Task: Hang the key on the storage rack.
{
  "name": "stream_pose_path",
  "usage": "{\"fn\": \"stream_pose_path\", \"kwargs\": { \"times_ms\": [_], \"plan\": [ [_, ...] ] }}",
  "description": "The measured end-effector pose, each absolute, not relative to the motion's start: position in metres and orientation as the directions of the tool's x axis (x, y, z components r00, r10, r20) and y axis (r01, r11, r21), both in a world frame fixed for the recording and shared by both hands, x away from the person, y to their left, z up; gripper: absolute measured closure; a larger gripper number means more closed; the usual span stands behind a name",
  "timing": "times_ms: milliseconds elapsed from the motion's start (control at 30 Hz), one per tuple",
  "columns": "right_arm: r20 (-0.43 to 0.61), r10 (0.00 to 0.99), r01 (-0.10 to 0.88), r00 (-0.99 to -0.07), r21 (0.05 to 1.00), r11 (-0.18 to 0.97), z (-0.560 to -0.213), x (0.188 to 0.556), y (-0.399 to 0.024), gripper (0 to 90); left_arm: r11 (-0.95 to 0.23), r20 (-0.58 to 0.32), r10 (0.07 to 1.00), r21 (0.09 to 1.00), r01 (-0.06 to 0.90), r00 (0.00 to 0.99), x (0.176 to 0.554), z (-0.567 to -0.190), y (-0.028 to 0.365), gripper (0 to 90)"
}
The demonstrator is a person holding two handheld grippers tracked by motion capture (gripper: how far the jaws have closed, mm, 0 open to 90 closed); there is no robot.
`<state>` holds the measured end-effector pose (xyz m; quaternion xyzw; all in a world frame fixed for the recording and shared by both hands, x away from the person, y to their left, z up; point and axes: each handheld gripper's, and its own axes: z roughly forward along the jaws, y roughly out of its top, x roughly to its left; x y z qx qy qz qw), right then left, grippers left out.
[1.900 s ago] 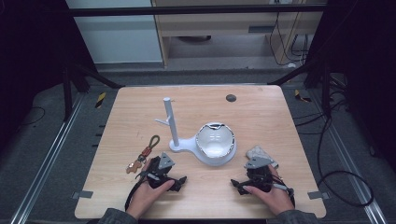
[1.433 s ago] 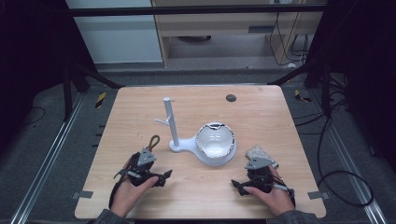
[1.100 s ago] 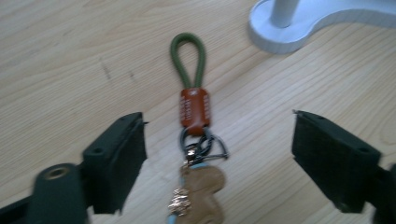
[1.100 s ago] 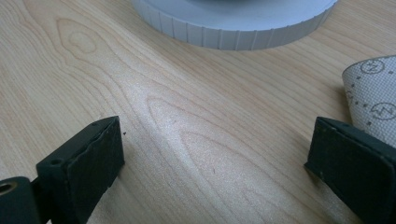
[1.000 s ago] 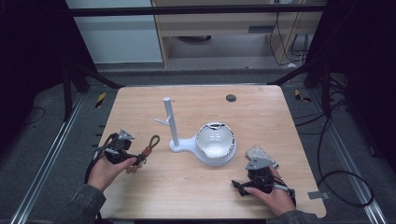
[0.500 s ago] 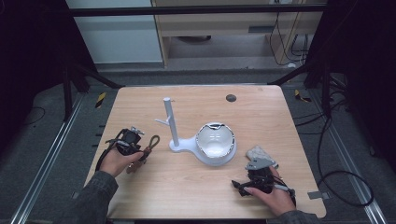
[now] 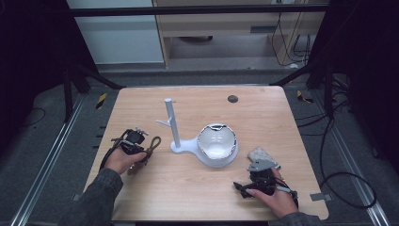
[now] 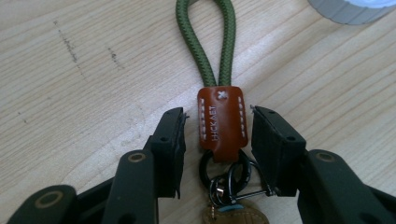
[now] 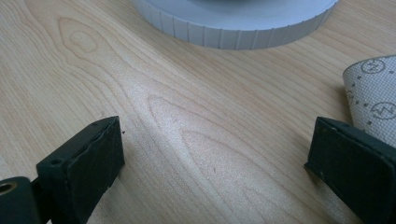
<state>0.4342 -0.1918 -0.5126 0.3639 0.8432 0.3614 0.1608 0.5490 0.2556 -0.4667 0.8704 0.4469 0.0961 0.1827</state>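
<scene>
Keychain (image 8: 221, 122), brown leather tab stamped "HICKAET", green cord loop, between closing fingers (image 8: 170, 144)

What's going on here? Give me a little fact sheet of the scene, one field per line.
Surface: wooden table
Left tongs: jaws have just been closing around the keychain's brown leather tab, small gaps still showing on both sides
Keychain: green cord loop, metal rings, lying flat
Right tongs: open, resting, nothing between
Middle of table: white stand with peg and bowl
</scene>
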Motion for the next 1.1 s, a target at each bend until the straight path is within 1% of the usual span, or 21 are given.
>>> {"fn": "stream_pose_path", "kwargs": {
  "times_ms": [300,433,533,767,933,967,1100],
  "plan": [
    [-0.008,0.729,0.497,-0.684,0.727,0.475,-0.513,0.434,-0.192,3.5,-0.545,0.004,0.805,0.399,0.737,0.593,0.550,-0.468,0.253,60.0],
    [-0.008,0.729,0.497,-0.684,0.727,0.475,-0.513,0.434,-0.192,3.5,-0.551,0.009,0.802,0.399,0.733,0.597,0.550,-0.469,0.252,64.8],
    [-0.008,0.729,0.497,-0.684,0.727,0.474,-0.513,0.434,-0.192,3.5,-0.553,0.014,0.799,0.409,0.726,0.601,0.547,-0.466,0.253,65.7],
    [-0.008,0.729,0.497,-0.685,0.727,0.475,-0.513,0.434,-0.192,3.5,-0.524,0.011,0.802,0.494,0.694,0.598,0.530,-0.455,0.260,65.8],
    [-0.008,0.729,0.497,-0.685,0.727,0.474,-0.513,0.434,-0.192,3.5,-0.503,0.035,0.797,0.590,0.631,0.603,0.509,-0.442,0.266,65.8],
    [-0.008,0.729,0.497,-0.685,0.727,0.475,-0.513,0.434,-0.192,3.4,-0.487,0.027,0.799,0.616,0.620,0.601,0.505,-0.441,0.268,65.8],
    [-0.005,0.728,0.498,-0.685,0.727,0.473,-0.513,0.435,-0.192,2.9,-0.463,0.025,0.795,0.671,0.580,0.606,0.489,-0.435,0.270,65.8]
  ]
}}
